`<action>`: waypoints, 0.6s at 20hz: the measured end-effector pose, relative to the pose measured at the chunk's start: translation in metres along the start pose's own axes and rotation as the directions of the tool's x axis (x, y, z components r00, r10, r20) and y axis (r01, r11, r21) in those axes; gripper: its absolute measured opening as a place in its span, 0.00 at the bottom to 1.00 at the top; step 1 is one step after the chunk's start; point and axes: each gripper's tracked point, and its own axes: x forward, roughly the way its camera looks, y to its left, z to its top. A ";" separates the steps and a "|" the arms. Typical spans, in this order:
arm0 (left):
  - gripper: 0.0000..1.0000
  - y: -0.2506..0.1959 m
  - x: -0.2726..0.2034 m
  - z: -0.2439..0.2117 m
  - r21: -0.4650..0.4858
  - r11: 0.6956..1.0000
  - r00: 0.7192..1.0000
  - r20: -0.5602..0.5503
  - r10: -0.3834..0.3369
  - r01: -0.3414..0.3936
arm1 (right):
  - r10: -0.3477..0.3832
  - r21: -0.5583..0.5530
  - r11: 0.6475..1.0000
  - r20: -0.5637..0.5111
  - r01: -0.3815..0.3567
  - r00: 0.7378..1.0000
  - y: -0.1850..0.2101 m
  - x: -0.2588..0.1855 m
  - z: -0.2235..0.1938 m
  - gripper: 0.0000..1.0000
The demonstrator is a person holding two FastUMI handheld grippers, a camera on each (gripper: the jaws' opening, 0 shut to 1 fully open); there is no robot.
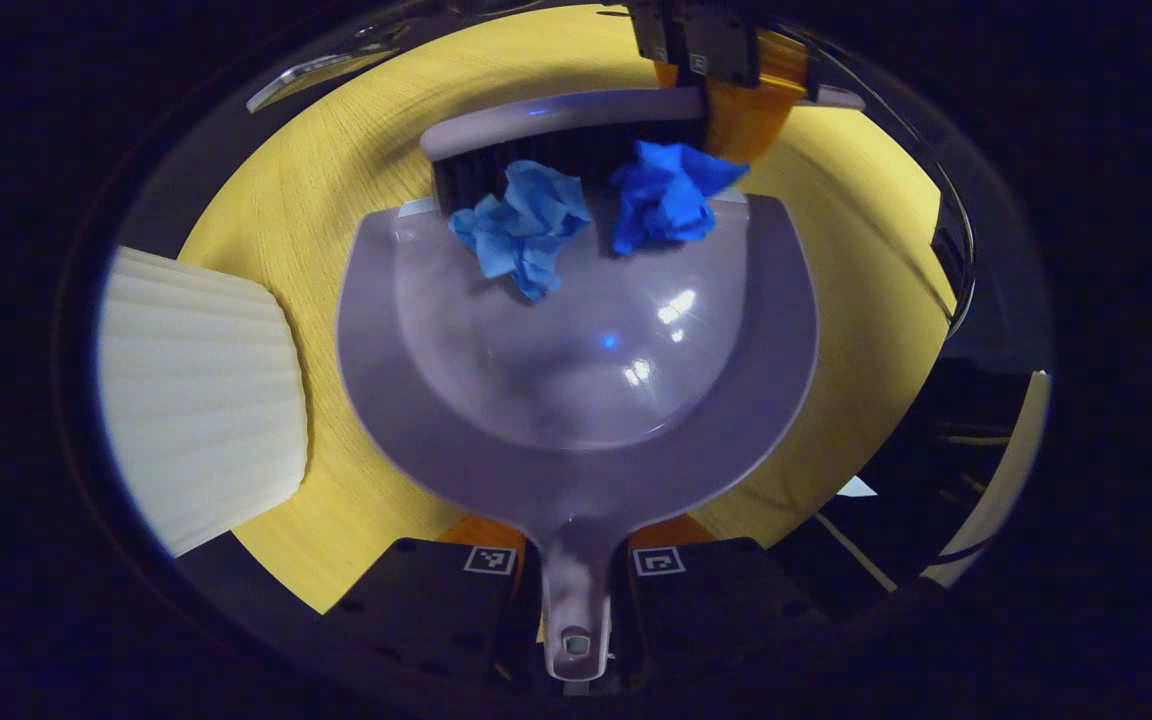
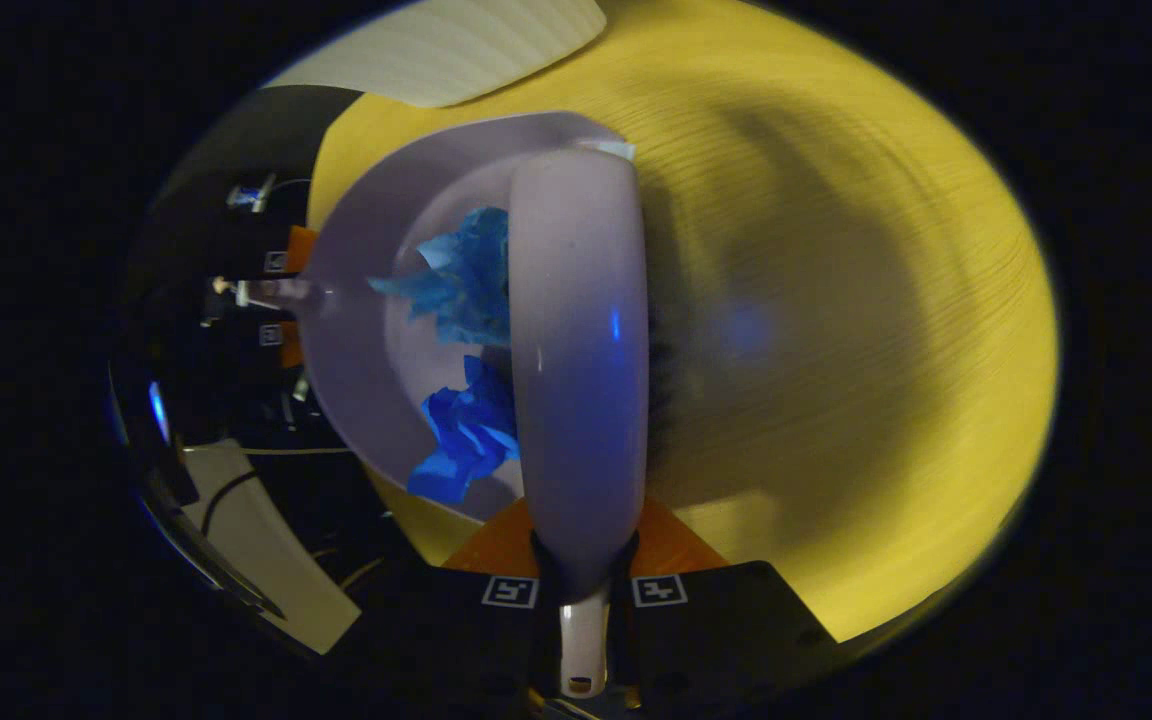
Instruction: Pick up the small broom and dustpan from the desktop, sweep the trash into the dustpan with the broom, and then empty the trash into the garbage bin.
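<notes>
Yellow wood-grain desktop (image 1: 856, 300), dimly lit, is recorded as the working surface; darkness lies beyond its edges.

Dustpan (image 1: 576, 400): pale lilac plastic, glossy, with a rounded basin and a short handle. It is laid flat on the desktop. Its handle is clamped between the two fingers of the left gripper (image 1: 576, 590), which are closed on it from either side at the bottom of the left gripper view. In the right gripper view the dustpan (image 2: 356, 340) is seen at the left, handle pointing away to the left.

Small broom (image 1: 556, 125): same lilac back, dark bristles. It is set across the open mouth of the dustpan, bristles down. In the right gripper view its long back (image 2: 576, 380) runs straight up from the right gripper (image 2: 584, 600), whose fingers are closed on the narrow handle end. The right gripper (image 1: 716, 60) is also noted at the top of the left gripper view, at the broom's right end.

Trash: two crumpled wads of blue paper. The lighter wad (image 1: 521, 225) and the darker wad (image 1: 671, 195) are lodged just inside the pan's mouth, touching the bristles.

Ribbed off-white item (image 1: 196, 390): placed on the desktop just left of the dustpan; its identity cannot be told.
</notes>
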 end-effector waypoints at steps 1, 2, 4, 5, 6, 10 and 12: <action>0.26 0.001 -0.002 0.003 -0.003 1.000 1.000 0.001 0.002 -0.002 | 0.050 0.023 0.998 0.029 -0.051 0.998 0.002 -0.005 0.009 0.19; 0.26 0.002 -0.001 0.002 0.000 1.000 1.000 0.010 0.005 -0.005 | 0.076 0.051 0.996 0.070 -0.079 0.995 -0.006 -0.002 -0.001 0.19; 0.26 0.001 -0.001 0.003 -0.018 1.000 0.999 0.030 0.019 -0.018 | 0.084 0.109 0.989 0.156 -0.101 0.984 -0.014 -0.029 0.012 0.19; 0.28 0.001 -0.004 0.005 -0.025 0.999 0.998 0.047 0.030 -0.029 | 0.075 0.125 0.987 0.205 -0.102 0.976 -0.015 -0.037 0.009 0.19; 0.26 0.001 -0.006 0.008 -0.026 0.999 0.997 0.072 0.038 -0.036 | 0.056 0.141 0.986 0.252 -0.094 0.966 -0.019 -0.049 0.007 0.19; 0.26 -0.004 -0.031 0.018 -0.010 0.996 0.977 0.196 0.089 -0.089 | -0.012 0.245 0.961 0.509 -0.131 0.861 -0.040 -0.090 -0.001 0.19; 0.26 -0.006 -0.053 0.021 0.002 0.993 0.954 0.280 0.110 -0.115 | -0.058 0.297 0.940 0.626 -0.169 0.778 -0.056 -0.105 -0.004 0.19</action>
